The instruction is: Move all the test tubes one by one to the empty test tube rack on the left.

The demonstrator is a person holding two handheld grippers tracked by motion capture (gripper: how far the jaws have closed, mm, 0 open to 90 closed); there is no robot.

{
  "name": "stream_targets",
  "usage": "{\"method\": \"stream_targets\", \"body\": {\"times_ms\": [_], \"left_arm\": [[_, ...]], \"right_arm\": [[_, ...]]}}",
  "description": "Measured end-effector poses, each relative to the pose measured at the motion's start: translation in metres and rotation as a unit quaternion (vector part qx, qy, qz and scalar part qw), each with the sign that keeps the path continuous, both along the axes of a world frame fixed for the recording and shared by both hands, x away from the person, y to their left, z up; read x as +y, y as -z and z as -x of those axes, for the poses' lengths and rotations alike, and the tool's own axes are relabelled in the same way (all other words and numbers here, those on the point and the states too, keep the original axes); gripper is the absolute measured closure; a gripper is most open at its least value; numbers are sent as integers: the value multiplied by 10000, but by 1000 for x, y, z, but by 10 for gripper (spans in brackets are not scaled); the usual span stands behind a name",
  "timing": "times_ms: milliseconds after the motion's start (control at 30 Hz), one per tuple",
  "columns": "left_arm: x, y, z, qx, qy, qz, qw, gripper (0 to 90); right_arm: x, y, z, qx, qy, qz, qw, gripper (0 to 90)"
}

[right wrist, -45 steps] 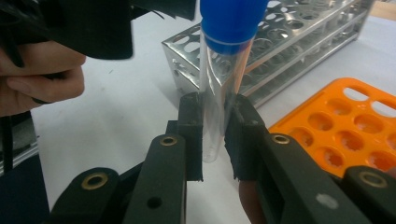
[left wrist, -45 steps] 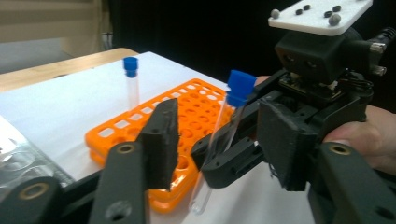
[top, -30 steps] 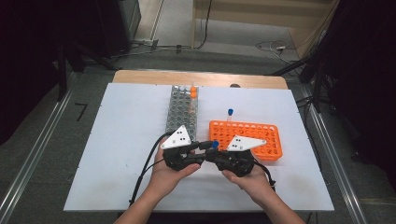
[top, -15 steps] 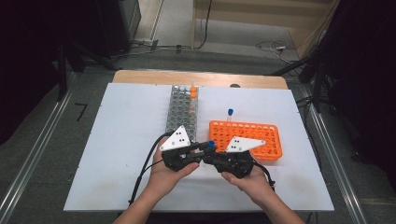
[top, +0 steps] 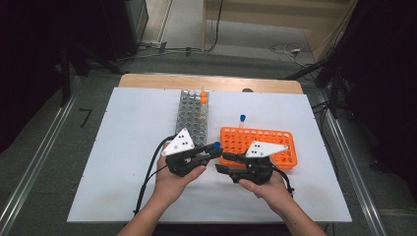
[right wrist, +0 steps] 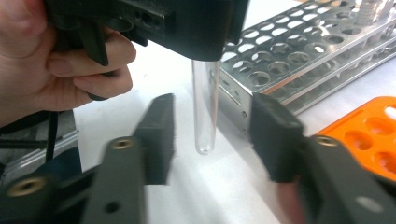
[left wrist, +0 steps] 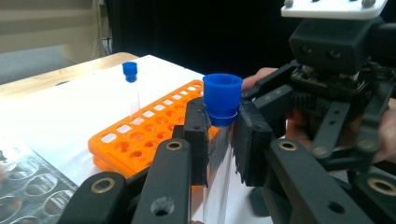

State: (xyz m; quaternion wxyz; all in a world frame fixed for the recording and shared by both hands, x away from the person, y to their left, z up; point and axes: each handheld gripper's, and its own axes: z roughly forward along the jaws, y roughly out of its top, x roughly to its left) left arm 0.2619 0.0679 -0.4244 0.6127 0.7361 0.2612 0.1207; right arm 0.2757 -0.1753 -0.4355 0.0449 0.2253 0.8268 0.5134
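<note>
The glass tube [left wrist: 219, 163] with a blue cap [left wrist: 222, 98] stands upright, pinched just below the cap between the pads of the left tongs [left wrist: 219, 140], which are closed tight on it. It hangs above the white worktop [top: 128, 147], its rounded bottom end clear of the surface in the right gripper view [right wrist: 205, 107]. In the high view the tube's cap shows at the tip of the left tongs [top: 212, 149], between the two racks.

The right tongs [right wrist: 210, 140] sit level with the tube's lower end, one pad on each side of it but apart from the glass; they have just been opening, and the tube stands free in the gap between them. In the high view the right tongs [top: 223, 162] point toward the left ones, the two nearly tip to tip.

Just behind the right tongs lies an orange rack [top: 275, 142] with a second blue-capped tube [top: 242, 121] standing at its far edge. A grey metal rack [top: 193, 118] lies beside it, behind the left tongs, with orange-capped tubes [top: 203, 96] at its far end.
</note>
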Motion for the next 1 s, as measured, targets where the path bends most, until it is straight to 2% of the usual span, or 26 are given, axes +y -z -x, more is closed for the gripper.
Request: {"method": "stream_targets", "body": {"times_ms": [100, 333, 500, 667, 767, 867, 1000], "left_arm": [[2, -2, -1, -12, -48, 28, 10000, 768], [7, 0, -7, 40, -199, 72, 9998, 768], [12, -1, -11, -13, -298, 103, 9995, 768], [21, -2, -15, 33, -414, 194, 9990, 768], [25, -1, -20, 68, -477, 204, 9986, 768], [29, -1, -26, 96, -551, 243, 9981, 768], [34, -3, -31, 95, -692, 234, 9973, 769]], "right_arm": [[-6, -1, -2, -19, -6, -5, 10000, 295], [-23, -2, -4, -153, 22, 24, 9999, 88], [-42, 1, -4, -226, 247, -64, 9994, 80], [-57, 0, -4, -237, 477, -170, 9984, 80], [-63, -1, -4, -247, 570, -132, 9980, 80], [-69, 2, -3, -305, 845, -28, 9960, 80], [-80, 6, -2, -254, 953, -42, 9951, 80]]}}
